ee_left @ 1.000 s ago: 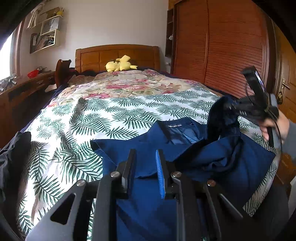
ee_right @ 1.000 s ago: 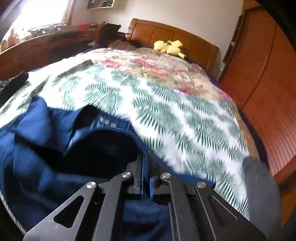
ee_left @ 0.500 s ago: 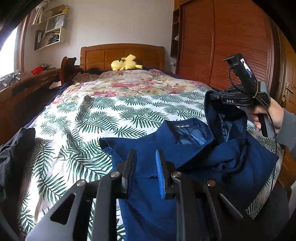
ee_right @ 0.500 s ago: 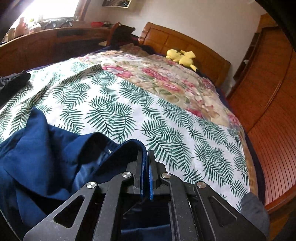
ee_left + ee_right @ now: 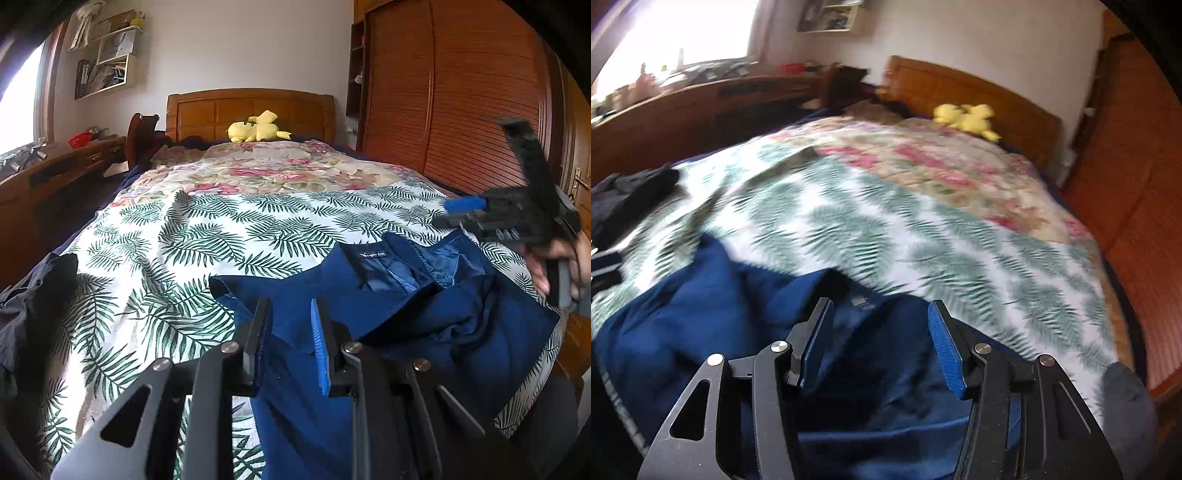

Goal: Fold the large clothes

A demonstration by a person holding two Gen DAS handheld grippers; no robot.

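A dark blue garment point(image 5: 424, 306) lies rumpled on the leaf-print bedspread point(image 5: 221, 236) near the foot of the bed, collar label facing up. It also shows in the right wrist view point(image 5: 731, 306). My left gripper point(image 5: 290, 317) hovers over the garment's left part with jaws a little apart and nothing between them. My right gripper point(image 5: 879, 325) is open and empty just above the collar area; in the left wrist view it point(image 5: 458, 212) is held above the garment's right side.
A black garment point(image 5: 33, 302) lies at the bed's left edge. A yellow plush toy point(image 5: 258, 127) sits by the wooden headboard point(image 5: 251, 110). A wooden wardrobe point(image 5: 461, 92) stands on the right, a desk point(image 5: 55, 166) on the left.
My right gripper has opened and let go of the blue garment's edge, which has dropped onto the bed. The left gripper has barely moved.
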